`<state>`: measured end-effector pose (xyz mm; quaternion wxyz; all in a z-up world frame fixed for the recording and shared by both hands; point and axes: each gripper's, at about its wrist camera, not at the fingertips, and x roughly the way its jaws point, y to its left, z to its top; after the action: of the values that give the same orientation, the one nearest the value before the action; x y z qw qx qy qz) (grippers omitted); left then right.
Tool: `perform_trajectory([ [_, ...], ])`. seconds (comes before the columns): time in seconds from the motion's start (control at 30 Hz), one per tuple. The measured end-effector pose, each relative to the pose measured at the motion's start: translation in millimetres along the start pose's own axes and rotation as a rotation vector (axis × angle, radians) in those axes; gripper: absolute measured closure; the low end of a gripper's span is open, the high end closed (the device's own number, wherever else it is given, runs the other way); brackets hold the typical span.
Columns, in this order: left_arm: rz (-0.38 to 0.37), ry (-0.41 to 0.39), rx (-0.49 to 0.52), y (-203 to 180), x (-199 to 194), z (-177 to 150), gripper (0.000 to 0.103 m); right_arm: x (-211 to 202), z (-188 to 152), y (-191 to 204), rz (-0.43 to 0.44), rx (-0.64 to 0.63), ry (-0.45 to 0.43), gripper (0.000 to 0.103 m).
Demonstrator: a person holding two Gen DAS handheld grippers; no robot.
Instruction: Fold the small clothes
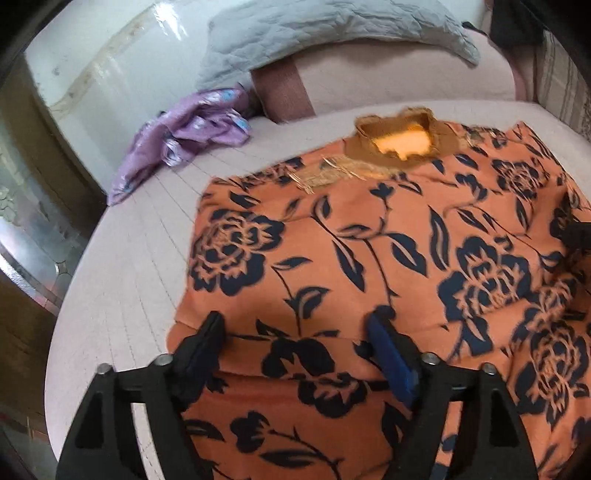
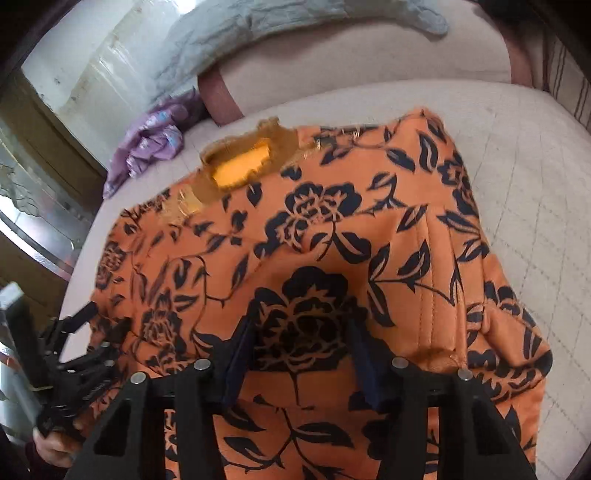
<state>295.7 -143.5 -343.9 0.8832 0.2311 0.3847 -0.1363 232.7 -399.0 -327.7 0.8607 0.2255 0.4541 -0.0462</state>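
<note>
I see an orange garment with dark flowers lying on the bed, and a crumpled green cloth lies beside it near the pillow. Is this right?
Not quite. The crumpled cloth is purple, not green; the left wrist view shows it clearly. The rest holds: the orange garment with dark flowers lies on the bed, and the cloth lies apart from it near the pillow.

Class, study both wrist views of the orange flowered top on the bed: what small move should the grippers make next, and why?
Probably lower both and pinch the near hem. The left gripper and right gripper hover open over the orange top, gripping nothing; its sides look already folded inward, so the bottom likely folds toward the collar next.
</note>
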Motion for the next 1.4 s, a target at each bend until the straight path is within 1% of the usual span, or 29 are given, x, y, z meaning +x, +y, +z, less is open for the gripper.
perform_trajectory([
  [0.03, -0.013, 0.01, -0.008, 3, -1, 0, 0.019, -5, 1, 0, 0.001, 0.003, -0.007, 0.049],
  [0.07, -0.025, 0.011, -0.029, 8, -4, 0, 0.019, -16, -1, 0, 0.012, 0.009, -0.045, 0.047],
  [0.13, -0.023, -0.006, -0.065, 13, -16, -3, 0.019, -34, -8, 1, 0.038, 0.024, -0.107, 0.046],
  [0.17, -0.033, -0.016, -0.083, 14, -23, -6, 0.019, -37, -11, 2, 0.044, 0.02, -0.112, 0.043],
  [0.2, -0.062, -0.019, -0.102, 14, -31, -10, 0.019, -36, -14, 3, 0.036, 0.011, -0.101, 0.04],
  [0.23, -0.077, -0.006, -0.106, 9, -33, -15, 0.019, -27, -18, 3, 0.006, -0.007, -0.056, 0.04],
  [0.27, -0.09, 0.027, -0.1, 5, -32, -20, 0.019, -15, -20, 3, -0.015, -0.019, -0.006, 0.04],
  [0.3, -0.104, 0.07, -0.089, -1, -28, -24, 0.019, -10, -25, 2, -0.032, -0.038, 0.015, 0.041],
  [0.33, -0.108, 0.111, -0.074, -6, -28, -30, 0.019, -17, -27, 5, -0.043, -0.053, -0.017, 0.041],
  [0.37, -0.103, 0.116, -0.068, -9, -33, -36, 0.019, -26, -29, 9, -0.05, -0.051, -0.023, 0.041],
  [0.4, -0.107, 0.093, -0.062, -10, -45, -41, 0.019, -38, -31, 11, -0.029, -0.036, -0.032, 0.041],
  [0.47, -0.123, 0.04, -0.049, -11, -72, -45, 0.019, -74, -41, 10, 0.026, -0.013, -0.126, 0.04],
  [0.6, -0.17, -0.098, -0.061, -4, -135, -52, 0.019, -134, -69, -2, 0.048, 0.034, -0.261, 0.038],
  [0.67, -0.185, -0.146, -0.075, -2, -161, -53, 0.019, -158, -82, -5, 0.032, 0.047, -0.318, 0.035],
  [0.77, -0.209, -0.228, -0.124, 9, -202, -60, 0.018, -198, -114, -18, 0.001, 0.071, -0.405, 0.033],
  [0.87, -0.211, -0.293, -0.2, 22, -235, -71, 0.011, -221, -136, -31, -0.001, 0.095, -0.451, 0.033],
  [0.93, -0.191, -0.319, -0.231, 26, -249, -78, 0.008, -237, -152, -39, 0.001, 0.112, -0.478, 0.032],
  [0.97, -0.189, -0.314, -0.239, 29, -250, -80, 0.003, -242, -156, -42, 0.003, 0.113, -0.486, 0.032],
  [1.0, -0.202, -0.283, -0.256, 31, -250, -84, 0.0, -249, -164, -45, 0.004, 0.112, -0.5, 0.032],
  [1.03, -0.223, -0.254, -0.268, 31, -249, -88, 0.0, -251, -168, -45, 0.005, 0.11, -0.506, 0.031],
  [1.07, -0.249, -0.2, -0.284, 33, -243, -92, 0.0, -256, -173, -46, 0.007, 0.103, -0.513, 0.031],
  [1.1, -0.256, -0.15, -0.301, 34, -236, -96, 0.0, -259, -177, -46, 0.008, 0.096, -0.52, 0.031],
  [1.17, -0.235, -0.089, -0.325, 36, -227, -105, 0.0, -264, -184, -46, 0.006, 0.086, -0.532, 0.031],
  [1.2, -0.198, -0.068, -0.335, 38, -223, -108, 0.0, -267, -188, -45, 0.004, 0.077, -0.541, 0.031],
  [1.23, -0.167, -0.068, -0.343, 40, -223, -110, 0.0, -268, -191, -45, 0.002, 0.069, -0.545, 0.031],
  [1.27, -0.131, -0.087, -0.352, 43, -226, -111, 0.0, -271, -193, -44, 0.0, 0.062, -0.547, 0.031],
  [1.33, -0.096, -0.142, -0.362, 47, -238, -111, 0.0, -275, -199, -44, -0.001, 0.051, -0.558, 0.031],
  [1.37, -0.082, -0.182, -0.367, 48, -247, -109, 0.0, -277, -201, -45, 0.003, 0.051, -0.563, 0.031],
  [1.4, -0.069, -0.258, -0.378, 50, -262, -107, 0.0, -278, -202, -45, 0.011, 0.051, -0.566, 0.031],
])
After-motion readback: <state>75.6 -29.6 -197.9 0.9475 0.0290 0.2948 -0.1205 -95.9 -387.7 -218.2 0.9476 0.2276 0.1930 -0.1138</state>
